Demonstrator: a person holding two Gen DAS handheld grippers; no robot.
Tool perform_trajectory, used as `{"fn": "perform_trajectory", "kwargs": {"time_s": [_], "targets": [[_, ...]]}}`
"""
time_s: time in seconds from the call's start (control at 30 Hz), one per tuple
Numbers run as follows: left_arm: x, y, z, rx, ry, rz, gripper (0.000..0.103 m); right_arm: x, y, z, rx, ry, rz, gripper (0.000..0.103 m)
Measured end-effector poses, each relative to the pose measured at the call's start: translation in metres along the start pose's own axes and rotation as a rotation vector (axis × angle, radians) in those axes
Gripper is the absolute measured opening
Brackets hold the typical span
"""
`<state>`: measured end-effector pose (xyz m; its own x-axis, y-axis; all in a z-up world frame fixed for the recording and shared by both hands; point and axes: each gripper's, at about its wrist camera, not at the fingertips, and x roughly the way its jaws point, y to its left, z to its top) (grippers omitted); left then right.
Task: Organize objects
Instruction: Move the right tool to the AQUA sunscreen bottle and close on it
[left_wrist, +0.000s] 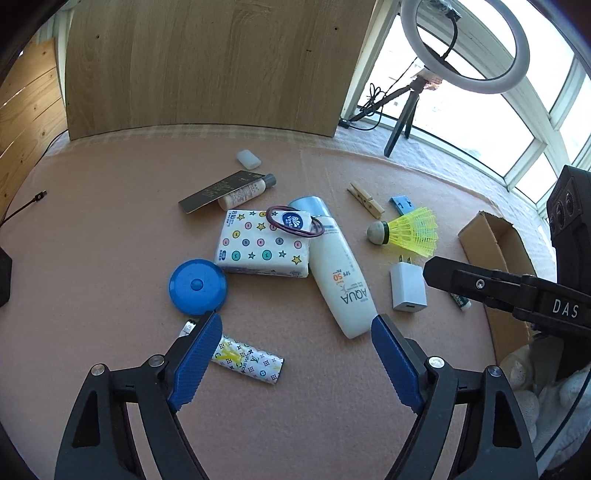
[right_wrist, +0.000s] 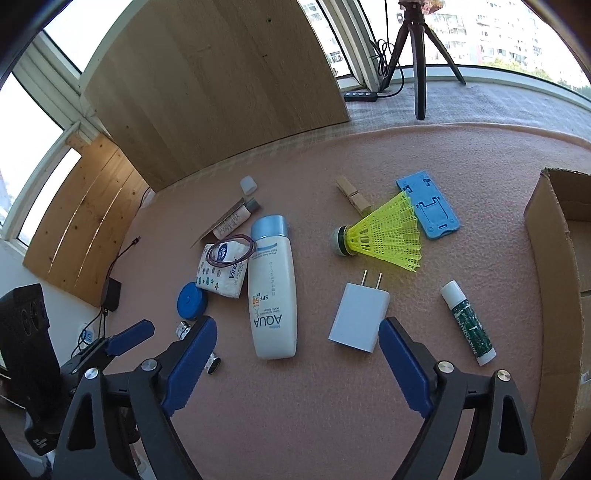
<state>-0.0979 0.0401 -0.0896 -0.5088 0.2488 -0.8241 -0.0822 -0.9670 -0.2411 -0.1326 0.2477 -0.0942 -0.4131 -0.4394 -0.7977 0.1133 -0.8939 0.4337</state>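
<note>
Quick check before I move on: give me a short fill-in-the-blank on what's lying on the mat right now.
1. The hair tie lies on the ____ pack.
2. The shuttlecock has a skirt coloured ____.
3. The charger lies between the sunscreen bottle and the ____ stick.
4. Both tongs, left and right, hold ____.

Missing words: tissue; yellow; glue; nothing

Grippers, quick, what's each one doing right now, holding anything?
Left gripper: open, holding nothing.
Right gripper: open, holding nothing.
</note>
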Motion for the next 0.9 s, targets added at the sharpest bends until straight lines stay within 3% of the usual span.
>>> {"fn": "perform_trajectory", "kwargs": {"time_s": [0.17, 0.33, 0.57, 0.73, 0.9], "targets": [[0.023, -0.007, 0.005, 0.002, 0.025, -0.047, 0.077, 0.022, -0.005, 0.023, 0.033, 0.048, 0.066, 0.076], [0.045, -0.009, 0.011, -0.022, 0.045, -0.082, 0.064, 0.046, -0.001, 0.036, 0.029, 0.099, 0.09, 0.072], [0.062, -0.012, 0.018, -0.032, 0.066, -0.13, 0.055, 0.071, 0.004, 0.039, 0.015, 0.162, 0.099, 0.059], [0.072, -0.011, 0.02, -0.035, 0.077, -0.152, 0.041, 0.083, 0.004, 0.039, 0.021, 0.2, 0.119, 0.049], [0.075, -0.013, 0.022, -0.021, 0.075, -0.175, 0.038, 0.089, 0.004, 0.037, 0.027, 0.219, 0.113, 0.036]]}}
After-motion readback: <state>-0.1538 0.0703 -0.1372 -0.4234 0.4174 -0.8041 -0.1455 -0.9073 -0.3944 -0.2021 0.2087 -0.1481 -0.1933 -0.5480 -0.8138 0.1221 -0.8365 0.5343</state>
